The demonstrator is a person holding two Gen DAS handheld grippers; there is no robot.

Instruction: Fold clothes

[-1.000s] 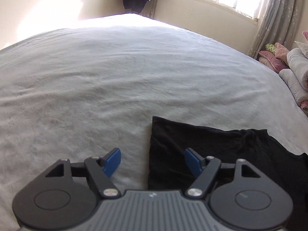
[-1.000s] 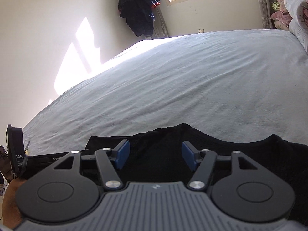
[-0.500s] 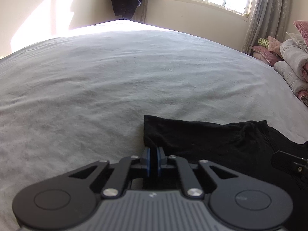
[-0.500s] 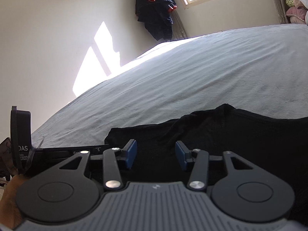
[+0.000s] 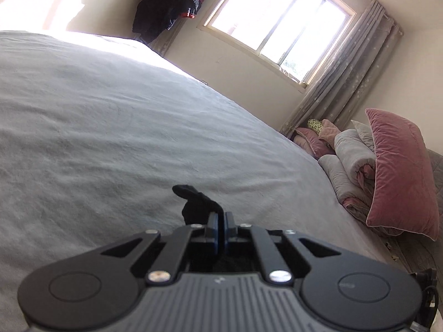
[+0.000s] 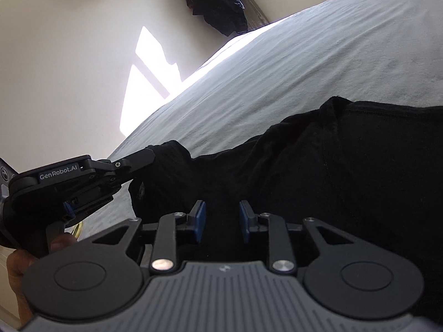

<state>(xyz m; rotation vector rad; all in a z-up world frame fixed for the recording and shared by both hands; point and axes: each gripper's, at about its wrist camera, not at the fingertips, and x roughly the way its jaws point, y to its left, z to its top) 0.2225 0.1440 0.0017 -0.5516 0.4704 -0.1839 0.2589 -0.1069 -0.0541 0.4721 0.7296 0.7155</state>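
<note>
Lying on the grey bed [image 6: 318, 63] is one black T-shirt [image 6: 346, 160], spread near the front edge, the only garment on the cover. I count two claws. Against the far wall hangs one bundle of dark clothes [image 5: 169, 2], beside one window [image 5: 277, 25] with one grey curtain [image 5: 346, 66]. At the right end of the bed stand one big pink pillow [image 5: 398, 177] and one rolled grey quilt [image 5: 351, 160]; smaller cushions lie behind them, but I cannot count these.

Both claws point a little downward toward the bed. In the right wrist view the left claw [image 6: 144, 156] comes in from the left side, tilted, and a hand [image 6: 19, 274] grips its handle at the lower left.

The left claw [image 5: 221, 215] is clenched: its blue pads meet on a corner of the T-shirt, and the pinched cloth stands up above the bed in front of the tips. The right claw [image 6: 221, 221] is closing, its jaws about a third apart. The black cloth lies between and under the pads [image 6: 200, 218], which do not press it yet.
</note>
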